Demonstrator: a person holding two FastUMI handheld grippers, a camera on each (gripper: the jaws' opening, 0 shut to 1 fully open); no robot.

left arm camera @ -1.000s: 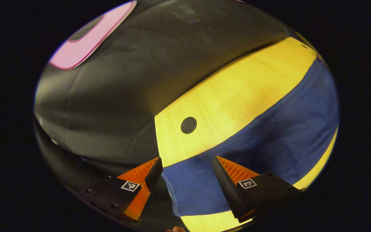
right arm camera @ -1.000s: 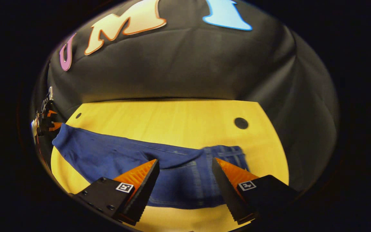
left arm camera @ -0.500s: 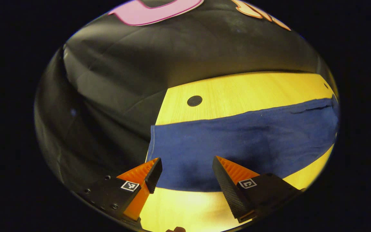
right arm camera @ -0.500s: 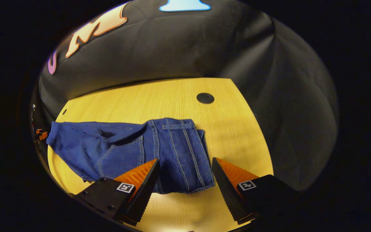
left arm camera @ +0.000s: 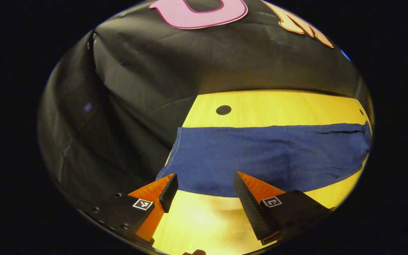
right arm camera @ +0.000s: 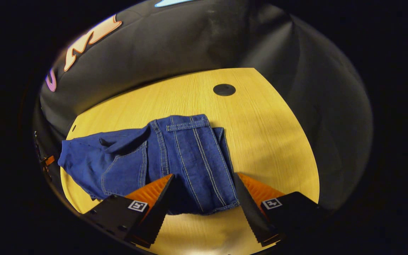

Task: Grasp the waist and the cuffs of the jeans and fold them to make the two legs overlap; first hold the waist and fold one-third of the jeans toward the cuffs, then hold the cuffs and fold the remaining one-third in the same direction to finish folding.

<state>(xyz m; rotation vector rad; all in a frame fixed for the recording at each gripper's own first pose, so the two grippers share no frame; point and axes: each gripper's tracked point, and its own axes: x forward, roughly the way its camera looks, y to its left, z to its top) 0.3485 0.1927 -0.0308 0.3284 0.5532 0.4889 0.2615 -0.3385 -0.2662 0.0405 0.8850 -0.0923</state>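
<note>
Blue jeans (right arm camera: 186, 156) lie flat on the yellow wooden table (right arm camera: 267, 134). In the right gripper view the waist end, with seams and a back pocket (right arm camera: 126, 170), is nearest me. My right gripper (right arm camera: 204, 193) is open and its fingers straddle the near corner of that waist end without pressing it. In the left gripper view the leg part of the jeans (left arm camera: 260, 156) runs across the table, its cuff edge at the left table edge. My left gripper (left arm camera: 204, 193) is open just in front of the leg's near edge, close to the cuff end.
The table has a round black hole (left arm camera: 223, 109) beyond the cuff end and another hole (right arm camera: 224, 89) beyond the waist. Black booth cloth (left arm camera: 126, 117) hangs close behind and beside the table. The other gripper (right arm camera: 46, 161) shows small at the far left edge.
Both grippers stayed open. The left one swung to face the leg squarely and drew back to its near edge. The right one rose and now frames the waist end between its fingers.
</note>
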